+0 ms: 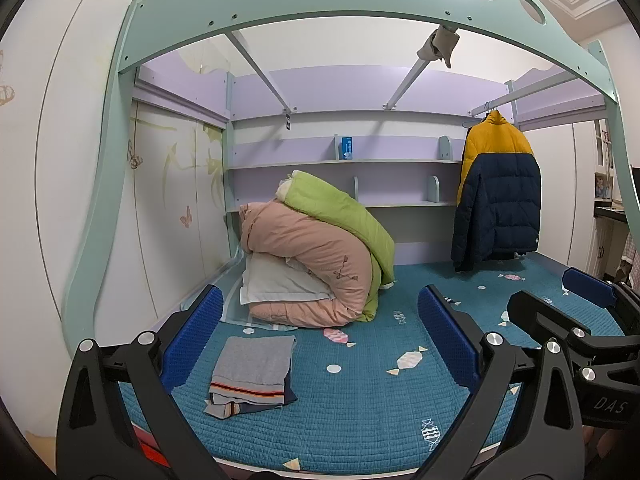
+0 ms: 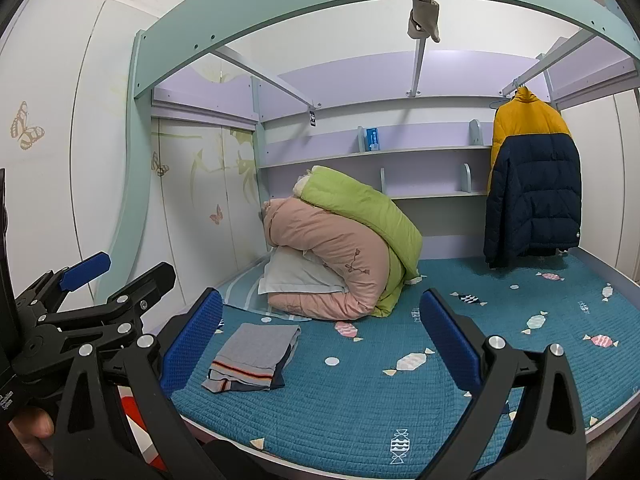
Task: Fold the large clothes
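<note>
A folded grey garment with orange and navy stripes (image 1: 250,372) lies on the teal bed mat (image 1: 360,412), near its front left; it also shows in the right wrist view (image 2: 256,354). A yellow and navy puffer jacket (image 1: 498,192) hangs from a rail at the back right, also in the right wrist view (image 2: 532,176). My left gripper (image 1: 320,344) is open and empty above the front of the bed. My right gripper (image 2: 320,340) is open and empty beside it. Each gripper shows in the other's view: the right (image 1: 576,300), the left (image 2: 104,276).
A rolled pink and green quilt (image 1: 320,256) with a white pillow sits at the back left of the bed. Lilac shelves (image 1: 344,164) line the back wall. The teal bed frame arch (image 1: 320,4) spans overhead. A white wardrobe (image 1: 80,160) is at the left.
</note>
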### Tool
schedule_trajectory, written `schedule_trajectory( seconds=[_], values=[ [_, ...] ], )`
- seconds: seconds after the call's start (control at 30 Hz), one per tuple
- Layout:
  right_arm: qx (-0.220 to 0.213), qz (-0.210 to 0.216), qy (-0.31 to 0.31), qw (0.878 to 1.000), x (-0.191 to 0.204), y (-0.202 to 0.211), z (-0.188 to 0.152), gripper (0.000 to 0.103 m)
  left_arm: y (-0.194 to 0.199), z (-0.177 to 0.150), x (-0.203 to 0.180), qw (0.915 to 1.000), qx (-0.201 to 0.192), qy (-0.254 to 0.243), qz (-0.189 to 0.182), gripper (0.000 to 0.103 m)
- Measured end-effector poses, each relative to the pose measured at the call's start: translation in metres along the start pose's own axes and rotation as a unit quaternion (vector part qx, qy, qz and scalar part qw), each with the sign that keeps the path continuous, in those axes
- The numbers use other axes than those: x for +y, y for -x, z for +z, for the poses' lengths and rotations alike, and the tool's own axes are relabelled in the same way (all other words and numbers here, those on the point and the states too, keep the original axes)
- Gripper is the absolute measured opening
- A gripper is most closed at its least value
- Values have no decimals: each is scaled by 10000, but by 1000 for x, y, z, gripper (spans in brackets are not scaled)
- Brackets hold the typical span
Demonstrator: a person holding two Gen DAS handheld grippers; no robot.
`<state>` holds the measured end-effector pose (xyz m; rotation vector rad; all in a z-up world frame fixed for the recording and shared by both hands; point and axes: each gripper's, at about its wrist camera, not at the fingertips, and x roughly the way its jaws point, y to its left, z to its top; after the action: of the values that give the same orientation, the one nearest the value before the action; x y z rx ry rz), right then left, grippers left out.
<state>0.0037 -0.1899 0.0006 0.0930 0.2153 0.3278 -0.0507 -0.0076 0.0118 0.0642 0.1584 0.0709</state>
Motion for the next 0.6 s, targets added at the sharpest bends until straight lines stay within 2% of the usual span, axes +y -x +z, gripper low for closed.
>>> schedule_trajectory(
  seconds=[0.6],
  values=[
    [10, -6, -8, 10000, 0, 0, 0, 95, 0, 1, -1, 10000, 7, -2, 11, 98]
  ],
)
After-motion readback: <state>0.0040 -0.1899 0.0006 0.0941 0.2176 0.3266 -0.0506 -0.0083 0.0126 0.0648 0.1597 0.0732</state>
